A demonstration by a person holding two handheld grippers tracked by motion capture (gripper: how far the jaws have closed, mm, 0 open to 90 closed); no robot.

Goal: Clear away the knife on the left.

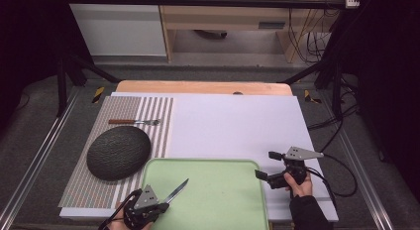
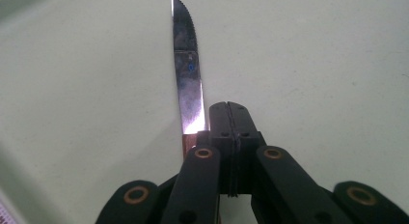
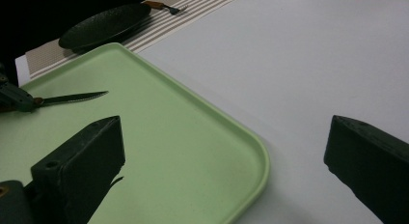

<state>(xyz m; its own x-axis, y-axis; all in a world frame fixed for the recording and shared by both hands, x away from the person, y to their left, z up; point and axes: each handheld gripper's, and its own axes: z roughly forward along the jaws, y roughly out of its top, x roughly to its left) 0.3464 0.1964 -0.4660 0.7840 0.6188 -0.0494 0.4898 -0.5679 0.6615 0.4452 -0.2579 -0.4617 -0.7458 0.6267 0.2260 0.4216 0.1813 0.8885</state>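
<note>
Black two-jaw left gripper (image 1: 161, 206) and right gripper (image 1: 265, 165), each topped by a grey three-cornered plate; brass-ringed screws, trailing black cables, dark sleeve.

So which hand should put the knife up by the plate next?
Left, probably. The left gripper is already shut on the knife over the green tray, and the black plate lies on its side. The right gripper is open, holding nothing.
</note>
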